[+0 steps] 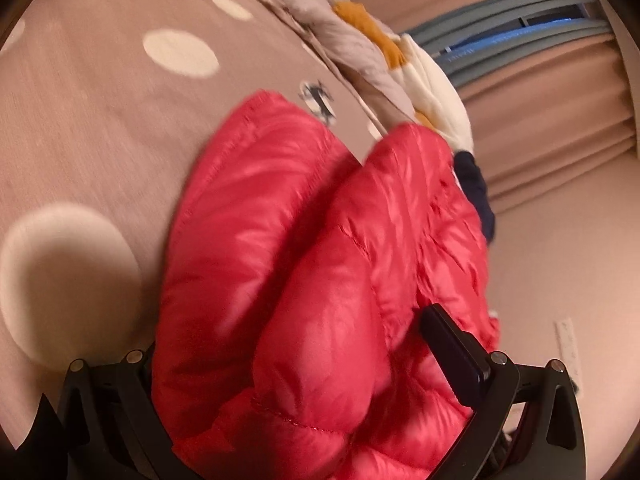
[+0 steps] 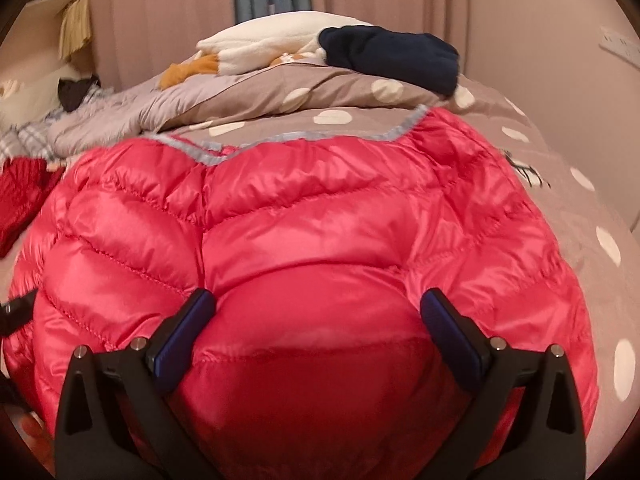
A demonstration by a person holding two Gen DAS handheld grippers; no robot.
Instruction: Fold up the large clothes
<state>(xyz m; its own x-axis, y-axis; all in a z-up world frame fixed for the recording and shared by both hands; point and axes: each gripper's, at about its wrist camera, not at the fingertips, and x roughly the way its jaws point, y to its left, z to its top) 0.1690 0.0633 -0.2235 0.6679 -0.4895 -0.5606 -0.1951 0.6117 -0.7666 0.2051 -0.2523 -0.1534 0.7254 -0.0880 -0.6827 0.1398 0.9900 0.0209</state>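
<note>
Bed cover (image 2: 560, 216): taupe with white dots, it filled the upper left of the left wrist view and ran down the right edge of the right wrist view.
Red puffer jacket (image 2: 312, 220): glossy and quilted, it lay on the bed cover and filled the centre and lower part of both views; a grey-trimmed edge crossed its top in the right wrist view.
Curtain (image 2: 160, 20): beige folds hung along the top of the right wrist view.
Cream garment (image 2: 260, 46): it sat at top centre on a rumpled fold of cover, touching a navy garment (image 2: 392, 58) to its right.
Right gripper (image 2: 318, 304): its 2 fingers stood wide apart at bottom centre, with a bulge of jacket between them.
Left gripper (image 1: 300, 344): only 1 finger (image 1: 452, 344) showed, at lower right; jacket covered the other, so I cannot tell its state.
</note>
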